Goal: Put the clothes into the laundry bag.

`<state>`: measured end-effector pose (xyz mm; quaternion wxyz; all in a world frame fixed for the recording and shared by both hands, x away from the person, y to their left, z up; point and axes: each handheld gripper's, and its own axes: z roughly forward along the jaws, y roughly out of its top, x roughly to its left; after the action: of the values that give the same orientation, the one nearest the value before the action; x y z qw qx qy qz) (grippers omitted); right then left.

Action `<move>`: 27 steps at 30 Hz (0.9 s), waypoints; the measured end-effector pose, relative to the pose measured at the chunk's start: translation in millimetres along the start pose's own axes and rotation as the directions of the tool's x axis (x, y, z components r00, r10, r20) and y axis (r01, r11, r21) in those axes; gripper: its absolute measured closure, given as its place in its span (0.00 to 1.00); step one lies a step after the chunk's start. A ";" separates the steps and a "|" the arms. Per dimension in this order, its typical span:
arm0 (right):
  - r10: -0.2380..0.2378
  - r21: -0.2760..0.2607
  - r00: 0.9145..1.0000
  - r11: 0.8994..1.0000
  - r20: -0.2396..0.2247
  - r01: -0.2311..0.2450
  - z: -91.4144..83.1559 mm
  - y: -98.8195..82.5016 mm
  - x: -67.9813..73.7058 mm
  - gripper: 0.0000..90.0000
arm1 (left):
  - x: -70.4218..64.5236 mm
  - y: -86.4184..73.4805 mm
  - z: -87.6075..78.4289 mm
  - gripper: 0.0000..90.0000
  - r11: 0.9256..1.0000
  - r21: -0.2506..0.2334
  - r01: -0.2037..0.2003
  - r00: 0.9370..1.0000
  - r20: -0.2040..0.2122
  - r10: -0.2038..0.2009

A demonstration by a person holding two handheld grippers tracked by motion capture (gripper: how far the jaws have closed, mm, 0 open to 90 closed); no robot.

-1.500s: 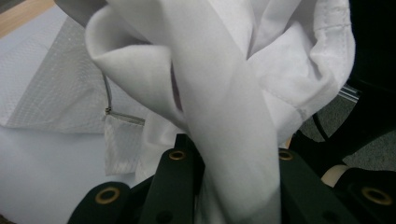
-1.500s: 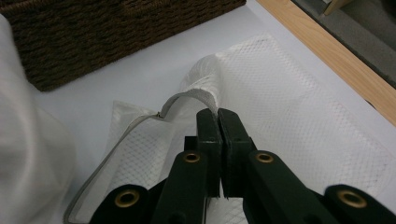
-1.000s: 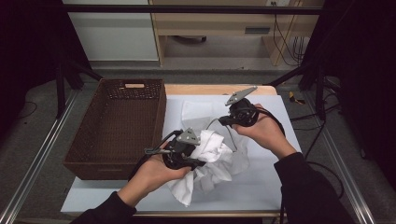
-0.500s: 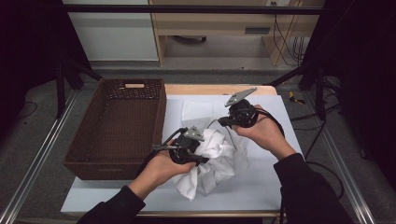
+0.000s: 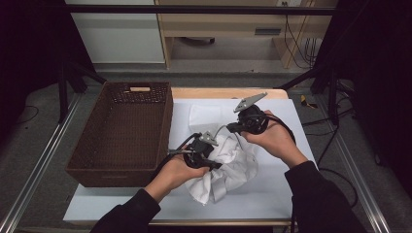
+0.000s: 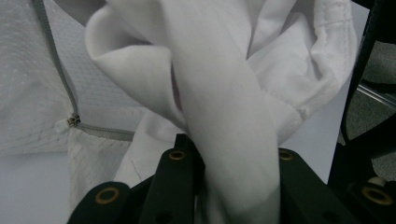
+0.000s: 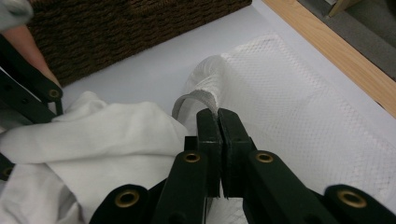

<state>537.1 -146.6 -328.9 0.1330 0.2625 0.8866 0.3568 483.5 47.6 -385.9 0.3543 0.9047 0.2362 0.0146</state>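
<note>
Now left gripper (image 5: pixel 212 162) has carried cloth (image 5: pixel 233 165) lower.

The table (image 5: pixel 272 204) has a pale, white-blue top with a strip of light wood showing along its far edge at twelve o'clock. A dark brown woven basket (image 5: pixel 124 131) stands on its nine o'clock side, reaching from the far edge almost to the near one. A white mesh laundry bag (image 5: pixel 204 116) with a grey zipper lies flat towards twelve o'clock, just right of the basket. A crumpled white garment (image 5: pixel 233 170) rests at the centre, its lower folds on the top towards six o'clock.
</note>
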 end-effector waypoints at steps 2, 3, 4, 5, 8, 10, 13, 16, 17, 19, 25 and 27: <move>0.003 0.003 1.000 1.000 -0.003 -0.003 0.5 -0.9 0.5 0.99 | 2.6 1.8 8.3 0.86 1.000 0.002 0.006 1.000 0.006 -0.006; 0.003 0.003 1.000 1.000 -0.003 -0.003 0.5 -0.9 0.5 0.99 | 2.6 1.8 8.3 0.86 1.000 0.002 0.006 1.000 0.006 -0.006; 0.002 0.004 1.000 1.000 -0.002 -0.002 0.4 -1.1 0.8 0.99 | 4.1 2.4 11.1 0.86 1.000 0.005 0.005 1.000 0.003 -0.005; -0.002 0.000 1.000 1.000 -0.004 0.002 0.5 -1.6 0.9 0.99 | 5.3 2.6 14.3 0.86 1.000 0.002 0.011 1.000 0.002 -0.011; -0.005 0.003 1.000 1.000 -0.006 0.005 0.3 -3.5 1.2 0.99 | 10.5 2.2 19.5 0.86 1.000 0.006 0.027 1.000 -0.005 -0.027; 0.001 0.000 1.000 1.000 -0.007 -0.001 0.1 -5.3 1.6 0.99 | 16.6 1.4 23.1 0.86 0.999 0.009 0.042 0.999 -0.009 -0.042; 0.004 -0.001 1.000 1.000 -0.011 -0.004 -0.1 -6.8 2.5 0.99 | 21.5 0.8 26.4 0.86 0.998 0.007 0.055 0.998 -0.009 -0.055; -0.002 0.007 1.000 1.000 -0.013 0.002 1.0 -7.6 4.1 0.99 | 27.5 0.2 34.3 0.86 0.997 0.003 0.081 0.997 -0.011 -0.081; 0.000 0.009 1.000 1.000 -0.013 0.000 1.5 -7.8 4.7 0.99 | 27.8 0.5 36.0 0.86 0.997 0.000 0.083 0.997 -0.007 -0.083; -0.005 0.010 1.000 1.000 -0.013 0.005 2.6 -8.0 4.9 0.99 | 27.4 1.1 37.1 0.86 0.997 -0.003 0.079 0.997 -0.003 -0.079; -0.008 0.014 1.000 1.000 -0.023 0.009 6.5 -10.5 7.6 0.99 | 32.7 2.7 39.9 0.86 0.990 -0.029 0.138 0.989 -0.045 -0.139; -0.005 0.020 1.000 1.000 -0.020 0.005 6.4 -10.9 9.2 0.99 | 35.0 2.6 40.2 0.86 0.986 -0.037 0.165 0.984 -0.066 -0.167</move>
<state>528.1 -144.4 -341.6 0.1224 0.2579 0.8921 0.3502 523.5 35.8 -419.2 0.3602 0.8751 0.3225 0.0201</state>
